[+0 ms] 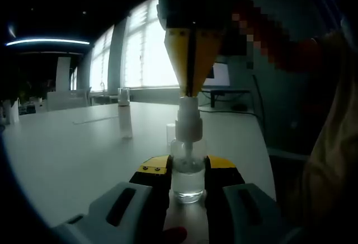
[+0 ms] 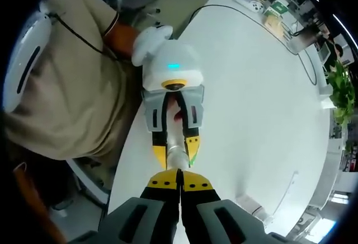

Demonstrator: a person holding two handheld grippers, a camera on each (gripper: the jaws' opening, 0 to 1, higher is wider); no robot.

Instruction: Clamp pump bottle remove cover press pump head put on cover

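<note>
Left gripper (image 1: pixel 187 171) pinches the clear bottle (image 1: pixel 188 178) at its round body; it stands upright on the white table (image 1: pixel 67 154), with a shallow layer of clear liquid at the bottom. From above, the right gripper (image 1: pixel 190 90), yellow-tipped jaws pressed together, touches the white ribbed pump head (image 1: pixel 188 118). Seen from the right gripper (image 2: pixel 180 183), the bottle (image 2: pixel 178 155) sits between the left gripper's (image 2: pixel 176 153) jaws. A clear cover (image 1: pixel 123 97) rests atop another slim bottle (image 1: pixel 125 122) further back on the table.
</note>
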